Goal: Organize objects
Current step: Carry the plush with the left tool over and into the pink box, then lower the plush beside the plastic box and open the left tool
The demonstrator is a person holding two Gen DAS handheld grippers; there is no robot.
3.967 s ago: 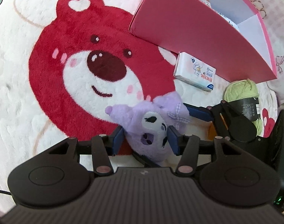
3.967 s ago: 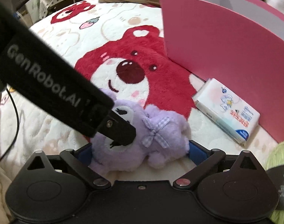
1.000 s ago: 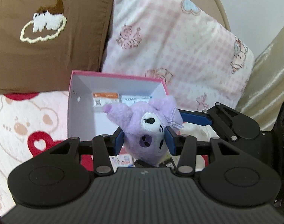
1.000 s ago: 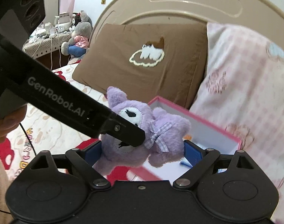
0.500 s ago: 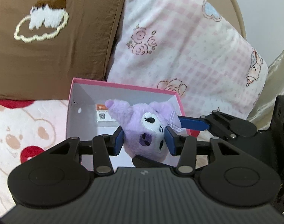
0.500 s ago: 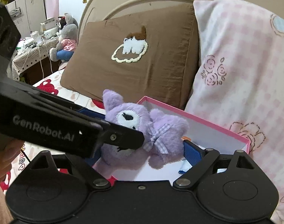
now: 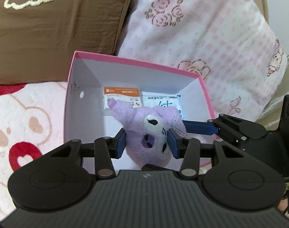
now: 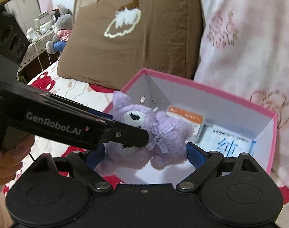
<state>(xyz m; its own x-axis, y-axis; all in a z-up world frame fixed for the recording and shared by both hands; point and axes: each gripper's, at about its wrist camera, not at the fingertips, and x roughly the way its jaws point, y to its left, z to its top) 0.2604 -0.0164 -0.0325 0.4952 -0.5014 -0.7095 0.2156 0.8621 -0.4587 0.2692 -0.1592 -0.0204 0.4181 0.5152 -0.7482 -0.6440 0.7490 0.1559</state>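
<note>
Over the box: the soft purple plush toy with a white face and a checked bow [image 7: 152,133] hangs above the open pink cardboard box with white inner walls [image 7: 83,79], not yet down inside it.
Left gripper [image 7: 146,142]: its blue pads are closed narrowly on the toy's head, squeezing the pile from both sides.
Right gripper [image 8: 144,156]: its jaws stand wide around the toy's body; the blue pad at 3 o'clock sits just beside a plush foot, and the frames do not show it pressing.
Box contents: a flat white packet with an orange header [image 7: 121,98] lies at 12 o'clock from the toy against the far wall, and a white pouch with blue characters [image 7: 161,102] lies at 1 o'clock, touching it.
Risk, snag: the toy's pointed ear reaches toward 11 o'clock; a lopsided descent may catch it on the packets.
Risk, tip: the light box rests on soft bedding beside the brown pillow with a cloud patch [image 7: 49,19]; a gripper pressing its rim may tilt it.
Risk, collision: the two grippers cross closely at the toy, so withdrawal may knock one against the other.
Risk, release: plush pile may cling to the pads and lift back out.
</note>
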